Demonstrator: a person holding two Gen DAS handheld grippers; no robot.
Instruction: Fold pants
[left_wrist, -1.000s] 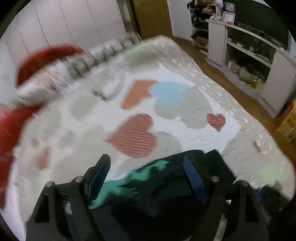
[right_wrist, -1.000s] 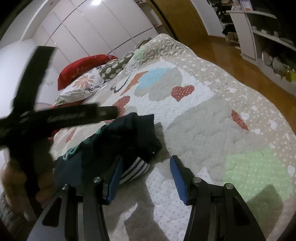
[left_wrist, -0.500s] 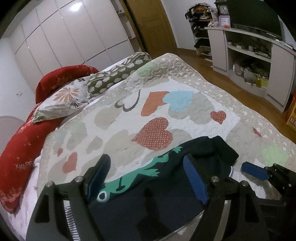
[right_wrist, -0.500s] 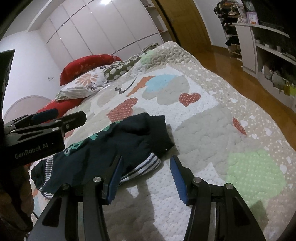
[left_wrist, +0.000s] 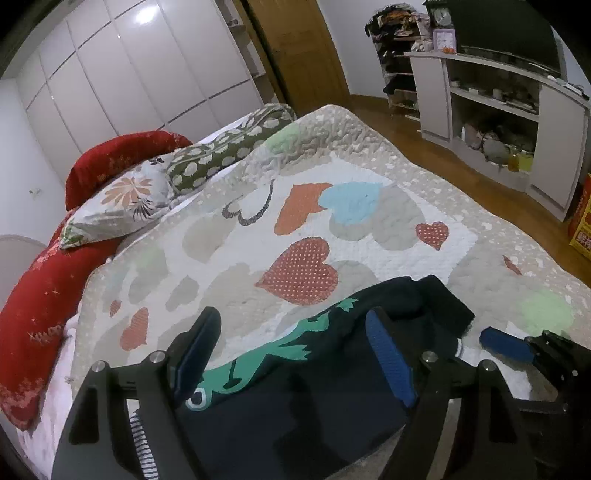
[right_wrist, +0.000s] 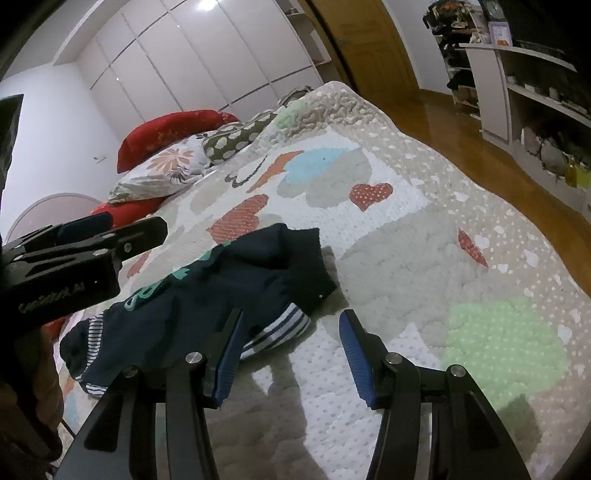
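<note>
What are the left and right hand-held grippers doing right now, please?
Left hand-held gripper: open, holding nothing, over the pants.
Right hand-held gripper: open, holding nothing, beside the pants.

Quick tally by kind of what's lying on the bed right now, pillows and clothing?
Pants: 1, the dark navy pants with a green print, lying on the quilt
Pillows: 3, the floral pillow, the olive spotted pillow, the red pillow
Total: 4
</note>
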